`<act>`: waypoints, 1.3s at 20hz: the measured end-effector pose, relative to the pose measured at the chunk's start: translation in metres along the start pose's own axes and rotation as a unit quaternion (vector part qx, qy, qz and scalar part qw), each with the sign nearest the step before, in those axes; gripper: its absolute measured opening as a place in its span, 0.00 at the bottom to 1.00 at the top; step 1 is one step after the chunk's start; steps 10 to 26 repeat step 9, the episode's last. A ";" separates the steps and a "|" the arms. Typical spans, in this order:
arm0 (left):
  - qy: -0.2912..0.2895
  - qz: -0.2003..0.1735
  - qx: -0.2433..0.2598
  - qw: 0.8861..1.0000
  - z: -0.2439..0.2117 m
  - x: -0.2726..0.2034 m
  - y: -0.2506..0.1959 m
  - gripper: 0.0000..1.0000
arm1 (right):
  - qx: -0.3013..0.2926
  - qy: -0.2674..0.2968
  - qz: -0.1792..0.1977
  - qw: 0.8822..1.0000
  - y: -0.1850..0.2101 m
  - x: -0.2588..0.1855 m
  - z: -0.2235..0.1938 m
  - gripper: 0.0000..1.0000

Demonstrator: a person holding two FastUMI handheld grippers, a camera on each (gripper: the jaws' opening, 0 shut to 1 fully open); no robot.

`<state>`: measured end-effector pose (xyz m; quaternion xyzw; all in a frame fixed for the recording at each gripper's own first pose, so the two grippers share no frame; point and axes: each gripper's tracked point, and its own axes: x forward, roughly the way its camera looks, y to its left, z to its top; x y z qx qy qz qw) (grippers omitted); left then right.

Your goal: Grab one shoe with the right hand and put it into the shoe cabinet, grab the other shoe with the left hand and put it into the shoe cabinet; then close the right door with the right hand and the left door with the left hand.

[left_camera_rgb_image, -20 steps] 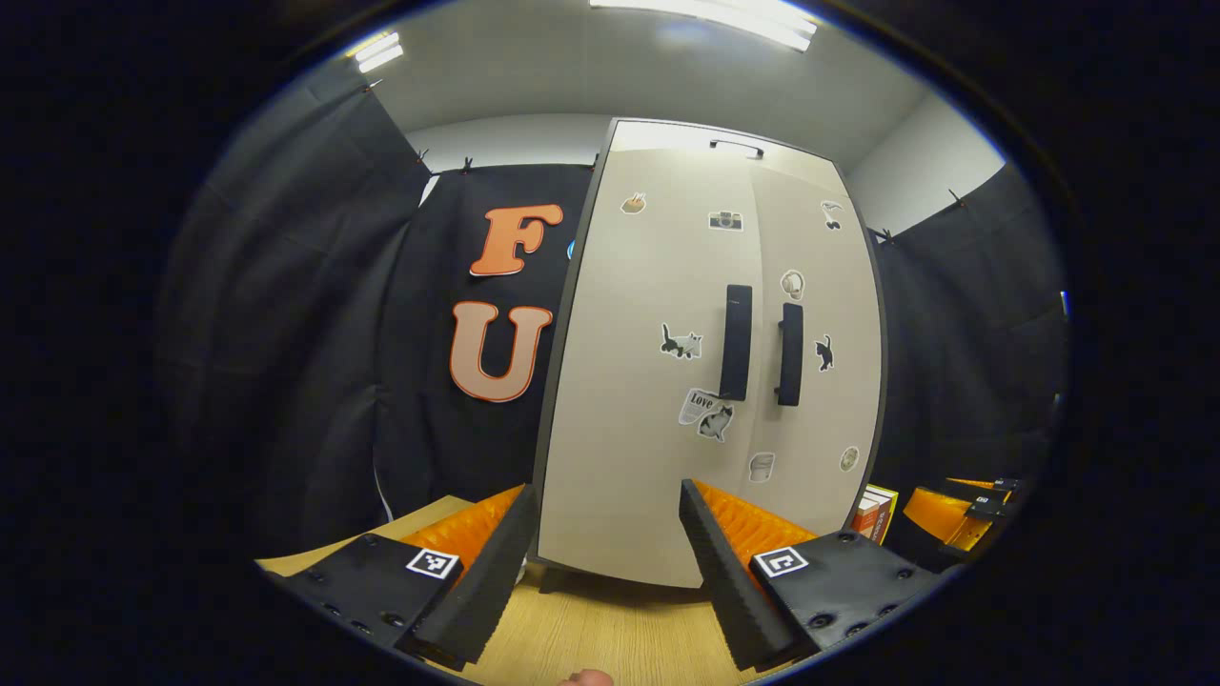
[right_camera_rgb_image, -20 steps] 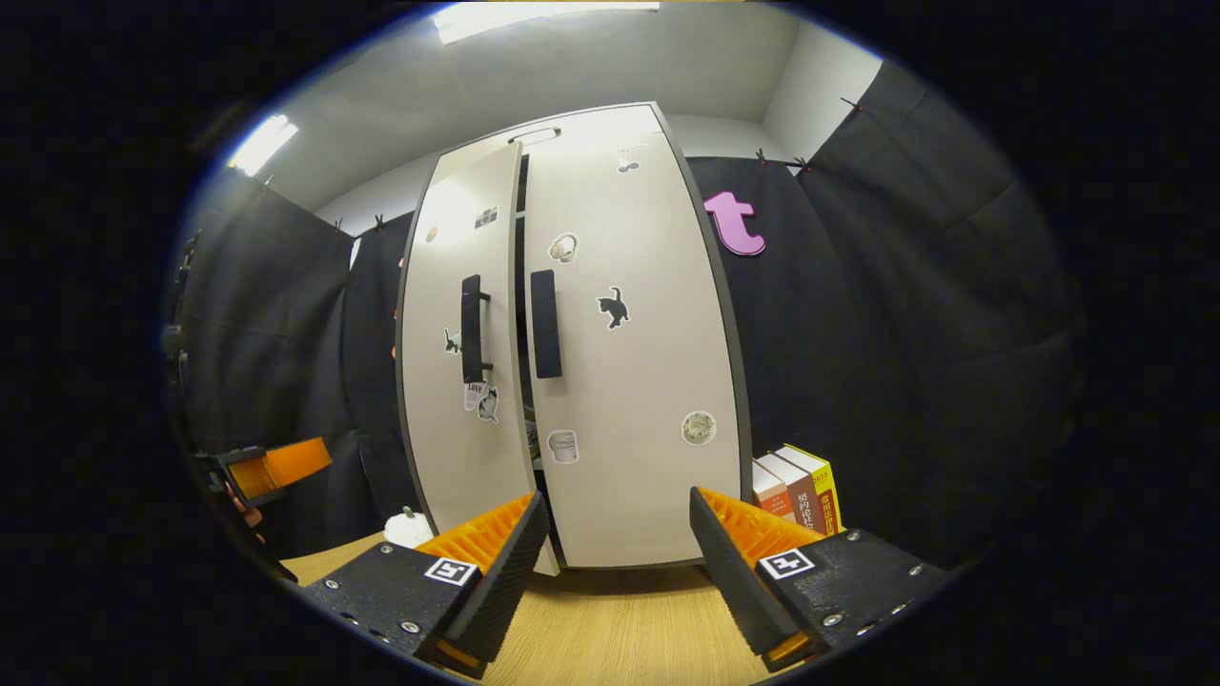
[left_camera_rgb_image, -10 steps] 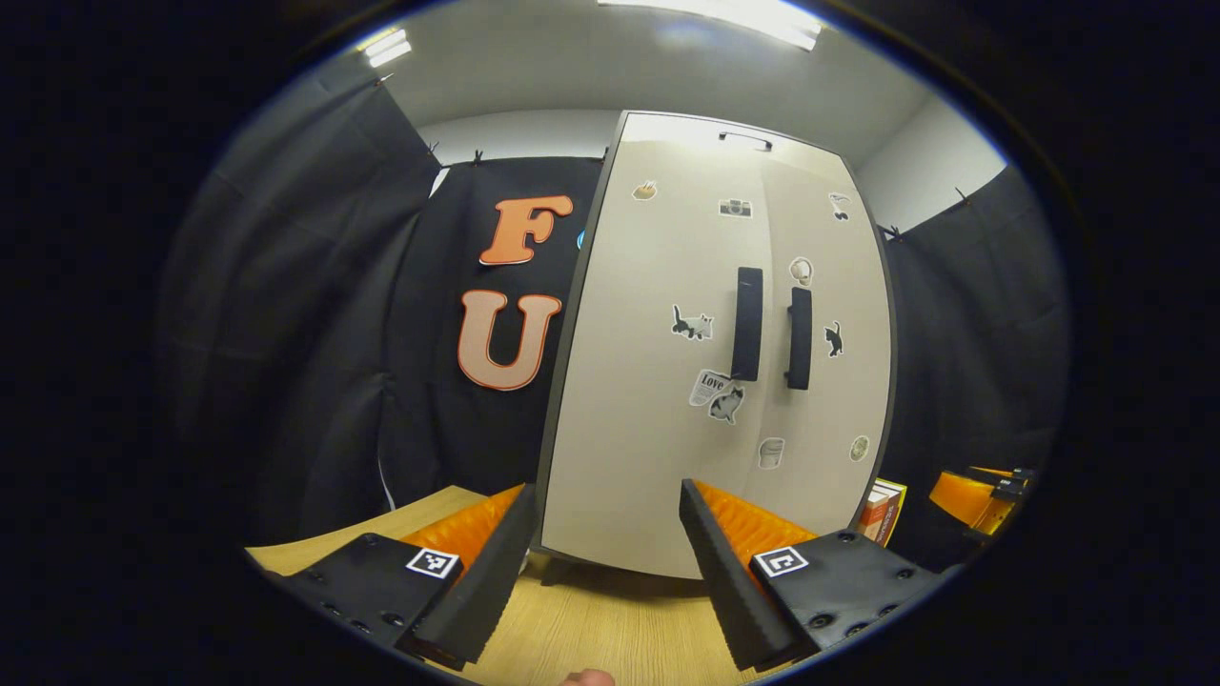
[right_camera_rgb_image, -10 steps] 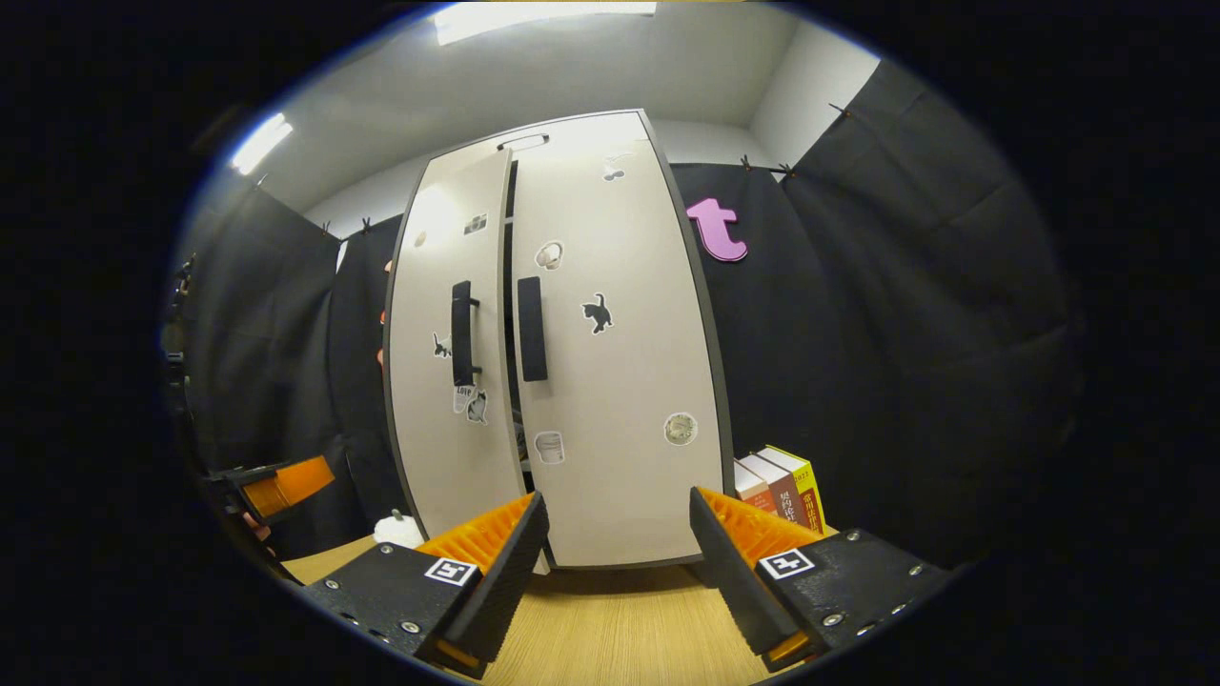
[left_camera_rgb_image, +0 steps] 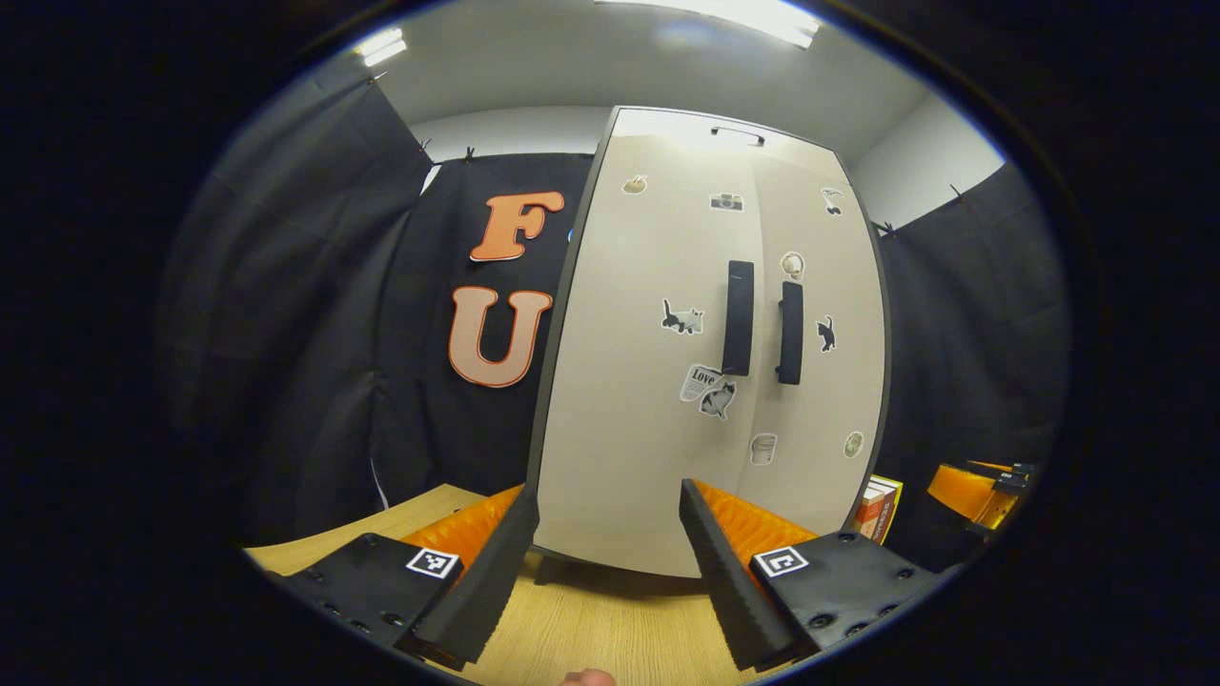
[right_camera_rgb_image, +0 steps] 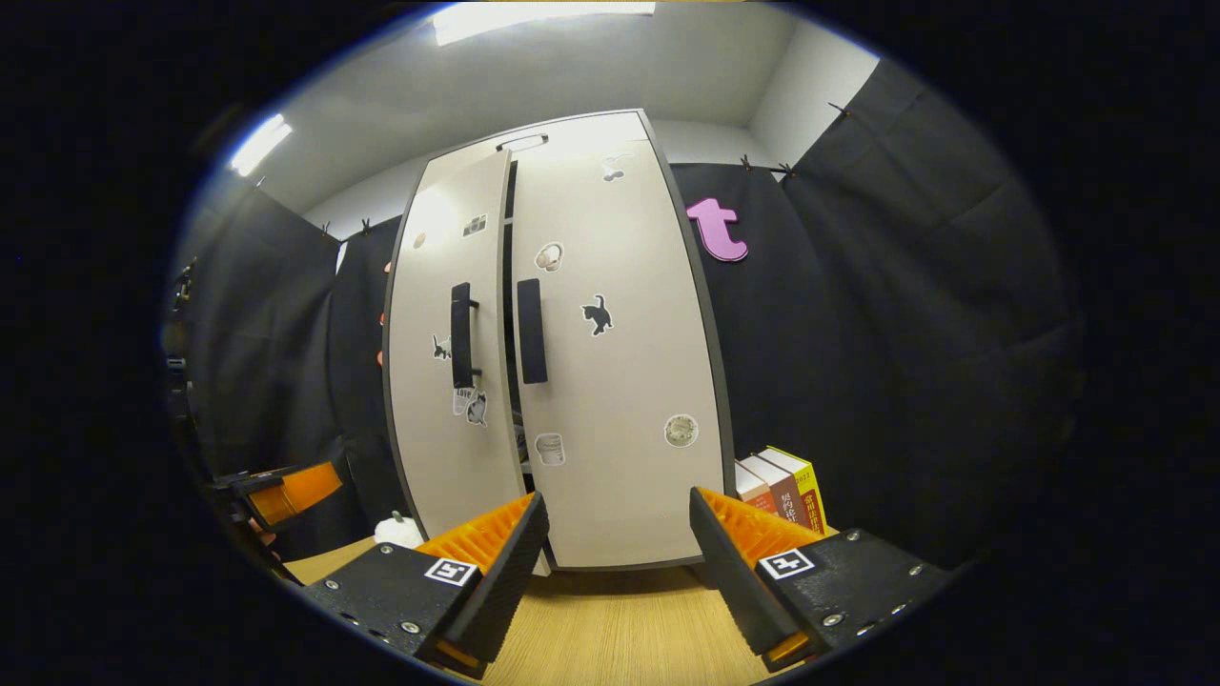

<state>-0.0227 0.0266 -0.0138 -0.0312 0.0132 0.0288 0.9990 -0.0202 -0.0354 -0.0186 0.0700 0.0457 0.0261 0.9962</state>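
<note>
My left tongs (left_camera_rgb_image: 602,562) and right tongs (right_camera_rgb_image: 618,572), both wide and empty, face the shoe cabinet (right_camera_rgb_image: 610,381) at the bench's (right_camera_rgb_image: 610,629) far edge; its tall left door (right_camera_rgb_image: 443,353) stands slightly ajar, nearer my left.

Books, a table and a small white thing

Three books (right_camera_rgb_image: 783,484) standing side by side on the light wooden table (right_camera_rgb_image: 610,629), close to the black cloth wall (right_camera_rgb_image: 886,314). Small white fluffy thing (right_camera_rgb_image: 397,530) resting on the table's far left. Bright ceiling lights (left_camera_rgb_image: 734,11) up top.
</note>
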 end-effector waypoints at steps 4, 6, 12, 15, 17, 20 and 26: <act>-0.002 0.001 0.005 1.000 0.001 0.001 0.001 0.96 | -0.001 0.001 0.002 1.000 0.001 0.001 0.001 0.92; 0.001 0.001 0.002 1.000 -0.001 0.000 0.001 0.96 | 0.000 0.002 0.003 1.000 0.001 0.001 0.000 0.92; 0.002 0.000 0.003 1.000 -0.002 0.001 0.001 0.96 | 0.001 0.005 0.003 1.000 0.002 0.001 -0.002 0.92; 0.002 0.000 0.003 1.000 -0.002 0.001 0.001 0.96 | 0.001 0.005 0.003 1.000 0.002 0.001 -0.002 0.92; 0.002 0.000 0.003 1.000 -0.002 0.001 0.001 0.96 | 0.001 0.005 0.003 1.000 0.002 0.001 -0.002 0.92; 0.002 0.000 0.003 1.000 -0.002 0.001 0.001 0.96 | 0.001 0.005 0.003 1.000 0.002 0.001 -0.002 0.92; 0.002 0.000 0.003 1.000 -0.002 0.001 0.001 0.96 | 0.001 0.005 0.003 1.000 0.002 0.001 -0.002 0.92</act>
